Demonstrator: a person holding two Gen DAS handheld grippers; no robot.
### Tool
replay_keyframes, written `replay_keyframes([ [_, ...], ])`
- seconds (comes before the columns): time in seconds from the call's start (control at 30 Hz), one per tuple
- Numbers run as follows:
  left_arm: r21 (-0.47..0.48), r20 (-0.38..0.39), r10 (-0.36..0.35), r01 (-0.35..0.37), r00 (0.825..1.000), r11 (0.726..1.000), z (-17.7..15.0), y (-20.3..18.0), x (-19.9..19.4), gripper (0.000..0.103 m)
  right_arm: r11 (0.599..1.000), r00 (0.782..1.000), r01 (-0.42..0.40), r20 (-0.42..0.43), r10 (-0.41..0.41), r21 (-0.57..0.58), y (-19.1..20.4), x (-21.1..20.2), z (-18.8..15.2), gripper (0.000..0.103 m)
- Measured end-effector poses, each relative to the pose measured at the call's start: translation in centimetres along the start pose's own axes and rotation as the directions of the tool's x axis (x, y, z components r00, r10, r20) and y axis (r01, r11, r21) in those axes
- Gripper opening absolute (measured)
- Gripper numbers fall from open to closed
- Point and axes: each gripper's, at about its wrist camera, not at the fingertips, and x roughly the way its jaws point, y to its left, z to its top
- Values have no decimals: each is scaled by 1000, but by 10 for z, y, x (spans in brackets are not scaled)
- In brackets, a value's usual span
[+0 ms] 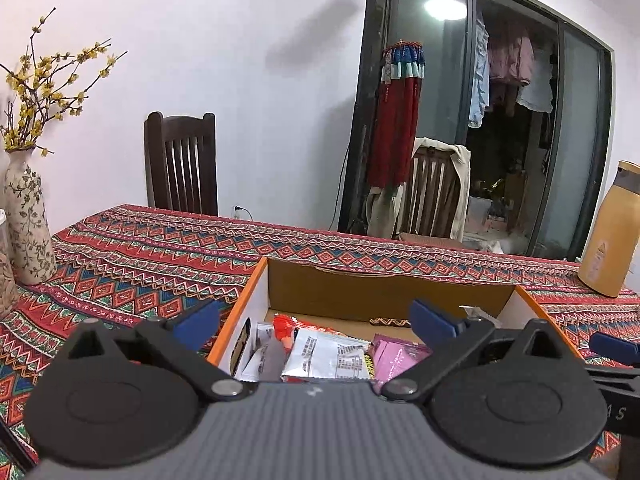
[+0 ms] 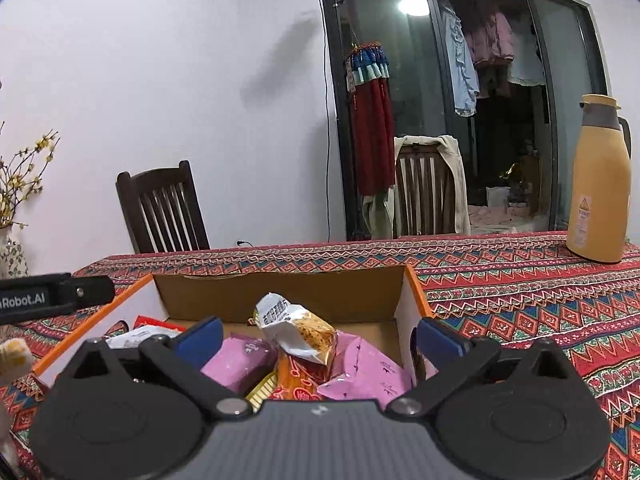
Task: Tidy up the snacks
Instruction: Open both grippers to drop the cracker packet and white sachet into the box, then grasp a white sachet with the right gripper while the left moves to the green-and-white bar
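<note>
Right tongs (image 2: 318, 338) agape over boxed snacks (image 2: 296, 332).

I count one cardboard box (image 2: 280, 292) with orange edges on the patterned tablecloth (image 2: 520, 292), and in it, from my right-hand view, two pink packets (image 2: 368, 372), one white-and-yellow crinkled packet (image 2: 298, 328) on top, and one orange wrapper (image 2: 298, 380) beneath it. From my left-hand view I add one white packet with printed text (image 1: 328, 354) and one red-orange packet (image 1: 286, 330); more may lie underneath, but I cannot count them. Beyond the table stand two dark wooden chairs (image 2: 164, 210), the right one draped with one pale garment. There is one yellow thermos jug (image 2: 600, 180) far right and one flowered vase (image 1: 28, 220) far left.
</note>
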Motion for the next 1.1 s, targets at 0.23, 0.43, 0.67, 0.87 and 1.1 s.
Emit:
replay_keyframes([
  [0.23,-4,-8,5,-5,1000,1000,2,-1,-1,103,1000,1000,8,17,-8,7,-4,-7,5,103],
  [0.43,-15,-23,-2,1,1000,1000,15,-2,-18,103,1000,999,19,33,-19,21,-7,-26,19,103],
  [0.67,0,-39,-28,28,999,1000,8,-2,-52,103,1000,1000,14,6,-14,-13,-3,-60,7,103],
  [0.87,22,-84,-53,55,995,998,-16,-1,-77,103,1000,998,3,-55,-4,-25,2,-88,-22,103],
  [1.1,57,-167,-80,91,983,994,-55,4,-95,103,999,990,6,-141,-12,-49,2,-110,-60,103],
])
